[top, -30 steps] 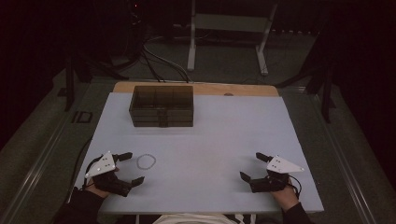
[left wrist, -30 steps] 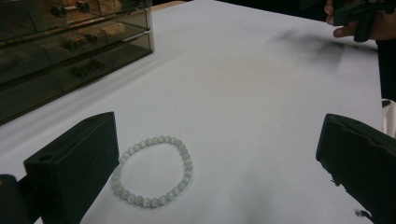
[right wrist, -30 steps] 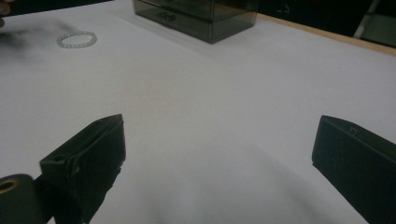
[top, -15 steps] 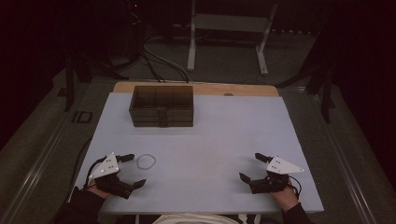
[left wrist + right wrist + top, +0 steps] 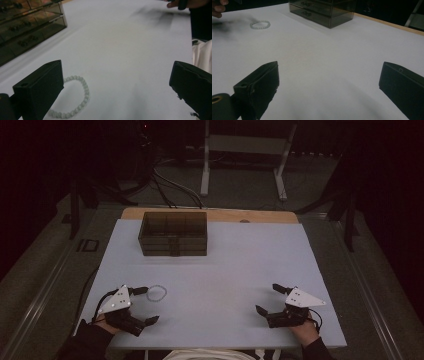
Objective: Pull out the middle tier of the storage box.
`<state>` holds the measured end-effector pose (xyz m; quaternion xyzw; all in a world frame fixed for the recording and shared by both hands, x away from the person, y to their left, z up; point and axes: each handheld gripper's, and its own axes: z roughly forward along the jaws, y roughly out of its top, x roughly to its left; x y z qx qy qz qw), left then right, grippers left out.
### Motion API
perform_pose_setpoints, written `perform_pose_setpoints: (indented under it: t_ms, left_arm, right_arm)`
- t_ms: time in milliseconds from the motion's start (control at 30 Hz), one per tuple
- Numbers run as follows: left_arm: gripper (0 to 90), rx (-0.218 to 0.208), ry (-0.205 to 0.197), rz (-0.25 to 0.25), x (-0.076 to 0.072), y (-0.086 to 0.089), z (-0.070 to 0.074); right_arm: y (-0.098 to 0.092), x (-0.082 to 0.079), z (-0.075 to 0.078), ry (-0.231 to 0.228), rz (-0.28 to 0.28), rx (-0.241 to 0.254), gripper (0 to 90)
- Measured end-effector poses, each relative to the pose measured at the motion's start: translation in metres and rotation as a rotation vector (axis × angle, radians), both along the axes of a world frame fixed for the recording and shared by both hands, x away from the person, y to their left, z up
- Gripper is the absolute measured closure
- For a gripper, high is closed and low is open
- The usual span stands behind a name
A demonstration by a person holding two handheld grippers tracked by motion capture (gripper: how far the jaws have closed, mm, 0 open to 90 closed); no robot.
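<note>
A pale bead bracelet [image 5: 156,293] lies flat on the white table [image 5: 230,265], near the front left. My left gripper [image 5: 150,305] stands open just beside it, its far jaw tip close to the beads, with nothing between the jaws. In the left gripper view the bracelet [image 5: 86,91] is partly hidden behind the left jaw. My right gripper [image 5: 266,298] is open and empty at the front right. From the right gripper view the bracelet [image 5: 251,25] lies far off at upper left.
A smoky clear drawer box [image 5: 173,233] stands at the back left of the table, also seen as the box [image 5: 27,30] and the box [image 5: 324,12]. A wooden edge [image 5: 260,216] runs behind the white top. Cables and a metal stand lie on the floor beyond.
My left gripper has shifted slightly right, bringing its far jaw closer to the bracelet. The right gripper and the bracelet have not moved.
</note>
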<state>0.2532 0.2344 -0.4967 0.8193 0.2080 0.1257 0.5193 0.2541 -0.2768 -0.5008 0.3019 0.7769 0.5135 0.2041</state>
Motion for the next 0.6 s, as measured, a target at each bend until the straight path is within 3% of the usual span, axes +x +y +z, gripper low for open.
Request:
perform_pose_setpoints:
  t_ms: [233, 600]
  left_arm:
    - [0.7, 0.006, -0.017, -0.012, 0.003, -0.001, 0.010]
    - [0.7, 0.059, -0.046, -0.040, 0.006, -0.004, 0.022]
  right_arm:
    - [0.000, -0.001, 0.001, -0.002, 0.005, 0.008, 2.6]
    - [-0.001, -0.001, 0.000, -0.003, -0.002, 0.008, 2.6]
